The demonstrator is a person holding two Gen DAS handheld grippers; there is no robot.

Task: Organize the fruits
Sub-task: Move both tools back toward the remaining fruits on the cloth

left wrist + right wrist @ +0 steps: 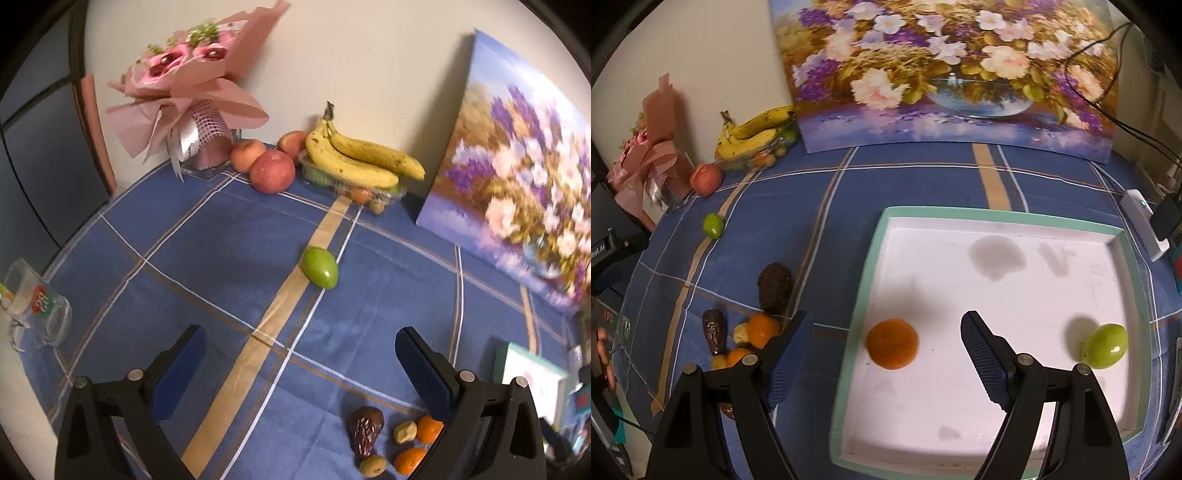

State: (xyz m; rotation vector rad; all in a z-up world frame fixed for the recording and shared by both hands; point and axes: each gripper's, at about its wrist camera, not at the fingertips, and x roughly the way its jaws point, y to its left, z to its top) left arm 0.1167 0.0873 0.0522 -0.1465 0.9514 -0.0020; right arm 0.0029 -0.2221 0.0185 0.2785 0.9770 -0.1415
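Observation:
A white tray with a mint rim (997,216) holds an orange mandarin (892,343) and a green fruit (1105,345). My right gripper (882,328) hovers open above the tray's near left part, the mandarin lying free below between its fingers. On the blue cloth, my left gripper (299,343) is open and empty. A second green fruit (320,267) (713,225) lies ahead of it. Near its right finger lie a dark date (365,430), small mandarins (428,428) and small brownish fruits (372,465). A dark avocado (775,283) lies by that pile.
Bananas (362,158) lie on a clear plastic box at the wall, with apples (272,171) and a pink bouquet (192,81) to their left. A flower painting (945,74) leans on the wall. A glass mug (37,306) lies on its side by the cloth's left edge.

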